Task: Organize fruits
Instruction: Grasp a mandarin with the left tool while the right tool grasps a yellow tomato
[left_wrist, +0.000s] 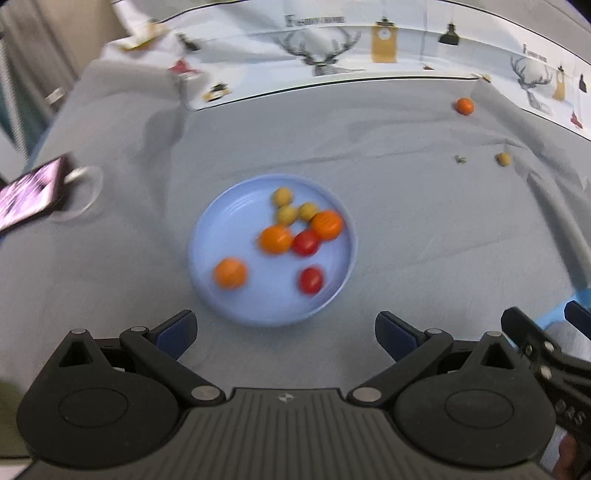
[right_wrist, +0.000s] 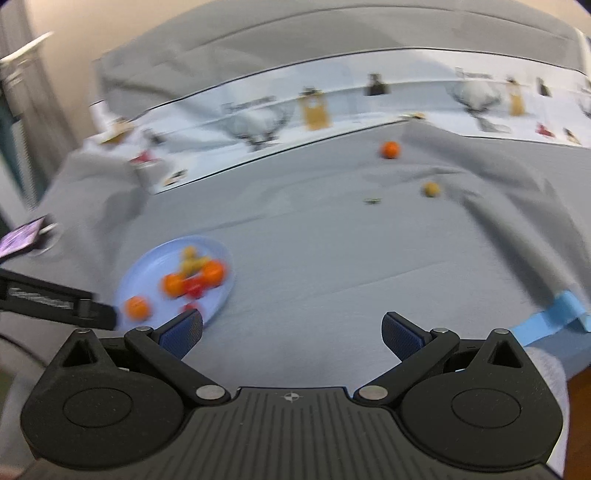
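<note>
A light blue plate (left_wrist: 218, 229) sits on the grey cloth and holds three oranges, two red fruits and three small yellow fruits. My left gripper (left_wrist: 286, 332) is open and empty, just in front of the plate's near rim. A loose orange (left_wrist: 464, 106) and a small yellow fruit (left_wrist: 503, 159) lie far right on the cloth. In the right wrist view the plate (right_wrist: 155, 258) is at the left, the loose orange (right_wrist: 390, 149) and yellow fruit (right_wrist: 431, 189) lie ahead. My right gripper (right_wrist: 291, 332) is open and empty over bare cloth.
A phone (left_wrist: 29, 194) with a white cable lies at the left edge. A small green stem scrap (left_wrist: 460, 159) lies near the yellow fruit. A patterned white cloth (left_wrist: 325, 48) runs along the back. Blue tape (right_wrist: 554, 314) marks the right edge.
</note>
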